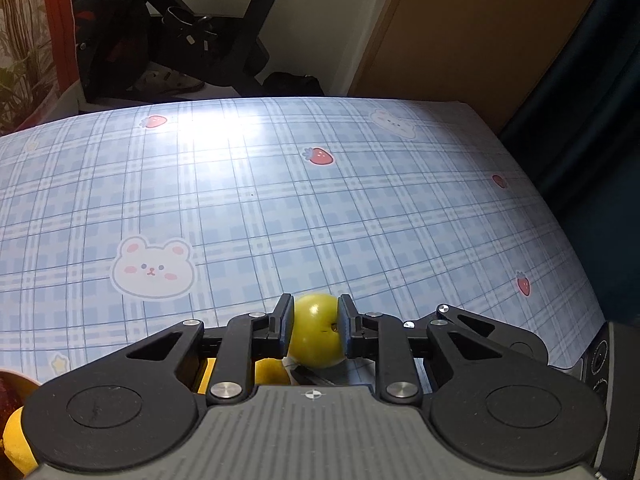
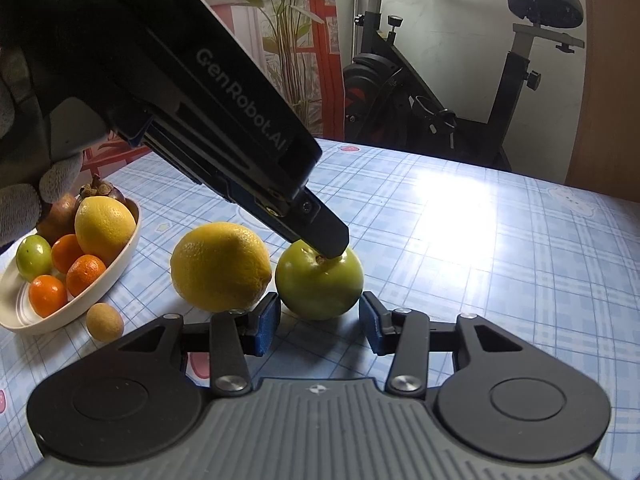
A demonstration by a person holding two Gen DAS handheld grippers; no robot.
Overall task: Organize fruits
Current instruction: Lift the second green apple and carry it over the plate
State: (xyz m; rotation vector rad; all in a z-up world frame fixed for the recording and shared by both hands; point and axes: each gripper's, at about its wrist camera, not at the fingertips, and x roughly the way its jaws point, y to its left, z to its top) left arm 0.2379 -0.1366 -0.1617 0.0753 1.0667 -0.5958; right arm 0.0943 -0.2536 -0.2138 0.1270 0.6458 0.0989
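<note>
The green fruit (image 1: 317, 332) is clamped between the 2 pads of the left gripper (image 1: 316, 330), and in the right wrist view it is seen resting on the checked tablecloth (image 2: 460, 240), touching or just beside a large lemon (image 2: 220, 266). The right gripper (image 2: 318, 326) is held with its jaws apart, 1 blue pad (image 2: 267, 326) on each side of the same fruit, and no contact can be made out. A white oval dish (image 2: 120, 268) stands to the left, loaded with another lemon, 3 small oranges, a second green fruit and dark fruits at the back; a small tan round fruit (image 2: 105, 322) lies on the cloth just beside its rim.

Several risks can be judged from here. The fruit is round and smooth, so it could be squeezed out of the flat pads if it is lifted with a grip off its middle. The neighbouring lemon could be nudged and set rolling as the fruit is drawn away. The dish is already heaped, so a fruit added carelessly could dislodge others over the low rim.

"GenRobot.AI" is printed on the left gripper's body. No other writing can be read.
</note>
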